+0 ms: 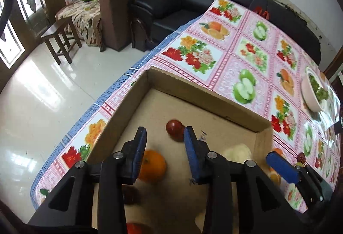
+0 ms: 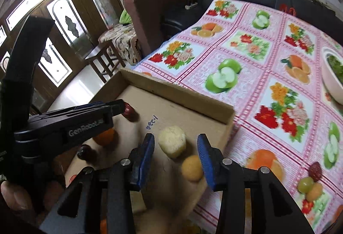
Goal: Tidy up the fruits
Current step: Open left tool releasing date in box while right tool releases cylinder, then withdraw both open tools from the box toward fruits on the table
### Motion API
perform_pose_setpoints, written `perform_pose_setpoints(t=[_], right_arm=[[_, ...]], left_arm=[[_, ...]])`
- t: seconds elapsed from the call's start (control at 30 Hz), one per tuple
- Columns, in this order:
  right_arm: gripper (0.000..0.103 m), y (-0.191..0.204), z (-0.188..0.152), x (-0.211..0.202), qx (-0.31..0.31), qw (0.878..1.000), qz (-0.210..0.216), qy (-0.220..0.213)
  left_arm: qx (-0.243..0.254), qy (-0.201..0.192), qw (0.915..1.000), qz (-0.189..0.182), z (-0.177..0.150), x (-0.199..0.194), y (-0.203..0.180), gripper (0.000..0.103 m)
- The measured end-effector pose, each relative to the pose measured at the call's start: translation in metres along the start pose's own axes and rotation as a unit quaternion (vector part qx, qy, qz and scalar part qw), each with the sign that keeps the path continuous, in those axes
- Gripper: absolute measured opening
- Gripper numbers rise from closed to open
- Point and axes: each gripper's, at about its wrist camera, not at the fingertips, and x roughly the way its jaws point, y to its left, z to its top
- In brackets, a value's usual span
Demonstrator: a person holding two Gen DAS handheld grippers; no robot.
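Left wrist view: the left claw [image 1: 165,152] hangs wide and empty over a shallow cardboard box [image 1: 214,94] holding a smooth red apple [image 1: 174,128], a glossy orange [image 1: 153,166] and a rough pale fruit [image 1: 238,151]. Right wrist view: the right claw [image 2: 175,159] gapes empty beside a small yellow fruit [image 2: 191,167]. Bare box floor lies ahead. Fruits under both claws are cut off and blurred on the oilcloth-covered table [image 2: 257,88].

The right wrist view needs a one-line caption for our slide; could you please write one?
Open right tongs over a cardboard box holding a pale yellow fruit and a small orange one, left tongs alongside.
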Motion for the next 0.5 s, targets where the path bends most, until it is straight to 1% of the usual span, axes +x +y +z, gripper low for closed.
perform_pose_setpoints(t=[0.07, 0.13, 0.3, 0.37, 0.5], right_arm=[[0.043, -0.003, -0.005, -0.013, 0.008, 1.000, 0.005, -0.008], [0.043, -0.010, -0.012, -0.029, 0.015, 1.000, 0.005, -0.018], [0.044, -0.026, -0.030, -0.058, 0.034, 0.999, 0.002, -0.031], [0.044, -0.034, -0.037, -0.068, 0.042, 0.998, -0.001, -0.036], [0.045, -0.049, -0.053, -0.091, 0.056, 0.997, -0.006, -0.047]], left_arm=[[0.002, -0.006, 1.0000, -0.007, -0.006, -0.009, -0.002, 0.034], [0.006, -0.013, 0.9998, -0.012, -0.014, -0.020, -0.008, 0.038], [0.017, -0.030, 0.9992, -0.018, -0.031, -0.042, -0.023, 0.039], [0.021, -0.032, 0.9990, -0.025, -0.038, -0.048, -0.029, 0.042], [0.031, -0.032, 0.9981, -0.043, -0.053, -0.059, -0.042, 0.042]])
